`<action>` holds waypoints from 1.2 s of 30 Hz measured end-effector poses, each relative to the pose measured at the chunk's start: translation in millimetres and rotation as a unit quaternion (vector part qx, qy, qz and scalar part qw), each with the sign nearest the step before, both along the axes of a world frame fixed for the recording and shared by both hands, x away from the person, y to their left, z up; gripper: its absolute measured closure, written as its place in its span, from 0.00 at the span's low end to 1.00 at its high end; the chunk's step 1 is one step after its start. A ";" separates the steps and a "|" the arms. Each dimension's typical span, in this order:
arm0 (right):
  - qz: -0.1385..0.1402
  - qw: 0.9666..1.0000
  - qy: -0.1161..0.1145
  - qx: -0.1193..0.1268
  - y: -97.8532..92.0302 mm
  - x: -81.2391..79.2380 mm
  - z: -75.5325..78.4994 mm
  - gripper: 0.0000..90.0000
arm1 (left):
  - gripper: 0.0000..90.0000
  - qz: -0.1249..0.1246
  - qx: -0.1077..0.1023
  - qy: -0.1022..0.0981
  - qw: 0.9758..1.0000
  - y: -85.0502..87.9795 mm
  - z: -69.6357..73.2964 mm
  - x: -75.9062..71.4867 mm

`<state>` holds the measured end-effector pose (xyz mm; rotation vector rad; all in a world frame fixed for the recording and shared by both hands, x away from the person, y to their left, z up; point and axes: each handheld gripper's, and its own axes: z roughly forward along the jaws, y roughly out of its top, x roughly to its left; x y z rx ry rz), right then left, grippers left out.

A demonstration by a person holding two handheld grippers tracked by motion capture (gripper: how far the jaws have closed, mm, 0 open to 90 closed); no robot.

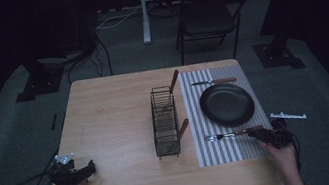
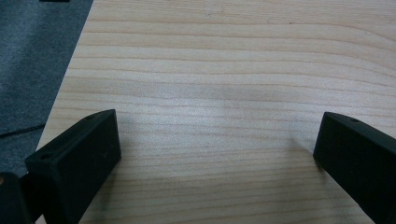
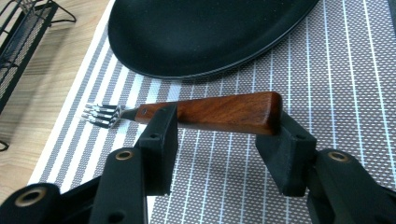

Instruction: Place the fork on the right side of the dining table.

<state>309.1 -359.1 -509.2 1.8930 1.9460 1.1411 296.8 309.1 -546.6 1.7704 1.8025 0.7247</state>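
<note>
A fork (image 1: 233,134) with a brown wooden handle lies flat on the striped placemat (image 1: 228,152), tines to the left, just in front of the black plate (image 1: 227,104). My right gripper (image 1: 264,134) sits at the fork's handle end. In the right gripper view the handle (image 3: 224,112) lies crosswise at the two jaw tips, and the right gripper (image 3: 217,135) is open, with placemat (image 3: 327,93) showing between the jaws. My left gripper (image 1: 91,166) rests near the table's front left corner. Its jaws (image 2: 217,140) stand wide open over bare wood.
A black wire rack (image 1: 164,123) stands mid-table with two wooden-handled utensils in it. A knife (image 1: 214,82) lies on the placemat behind the plate. The wooden table (image 1: 110,111) is bare on its left half. A folding chair (image 1: 207,14) stands beyond the table.
</note>
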 end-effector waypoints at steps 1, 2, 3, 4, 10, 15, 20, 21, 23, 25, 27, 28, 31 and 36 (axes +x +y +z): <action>0.000 1.000 0.003 0.001 -0.7 0.7 -0.6 0.54 | 0.01 0.000 0.000 0.000 1.000 0.0 0.0 0.0; -0.002 1.000 0.004 0.003 -1.4 1.5 -1.9 0.54 | 0.01 0.000 0.000 0.000 1.000 0.0 0.0 0.0; -0.003 1.000 0.006 0.004 -2.1 1.9 -2.7 0.53 | 0.01 0.000 0.000 0.000 1.000 0.0 0.0 0.0; -0.003 1.000 0.007 0.006 -2.8 2.1 -3.8 0.53 | 0.01 0.000 0.000 0.000 1.000 0.0 0.0 0.0; -0.010 1.000 0.015 0.006 -6.3 1.3 -10.9 0.51 | 0.01 0.002 -0.001 -0.001 1.000 -0.3 -0.1 -0.4; -0.020 1.000 0.021 -0.005 -9.7 1.4 -15.8 0.50 | 0.01 0.002 -0.001 -0.001 1.000 -0.3 -0.2 -0.4; -0.020 0.999 0.024 -0.021 -8.8 4.4 -18.2 0.50 | 0.01 0.003 -0.001 -0.002 1.000 -0.3 -0.3 -0.4; -0.021 0.999 0.024 -0.027 -7.9 5.5 -18.5 0.50 | 0.01 0.003 -0.001 -0.002 1.000 -0.3 -0.3 -0.4; -0.020 0.999 0.023 -0.034 -6.2 6.3 -18.5 0.50 | 0.01 0.003 -0.001 -0.001 1.000 -0.3 -0.2 -0.4; -0.019 0.999 0.021 -0.043 -2.6 5.0 -17.9 0.49 | 0.01 0.002 -0.001 -0.001 1.000 -0.3 -0.2 -0.4; -0.018 0.999 0.019 -0.047 -1.3 4.2 -17.7 0.45 | 0.01 0.003 -0.001 -0.001 1.000 -0.3 -0.2 -0.4; -0.019 0.998 0.009 -0.052 0.9 1.3 -16.8 0.40 | 0.01 0.003 -0.001 -0.001 1.000 -0.3 -0.2 -0.4; -0.030 0.998 0.001 -0.059 1.6 -1.1 -15.8 0.33 | 0.01 0.002 -0.001 -0.001 1.000 -0.3 -0.2 -0.4; -0.018 0.999 -0.033 -0.031 9.7 -19.4 -9.9 0.21 | 0.01 0.002 -0.001 -0.001 1.000 -0.3 -0.2 -0.4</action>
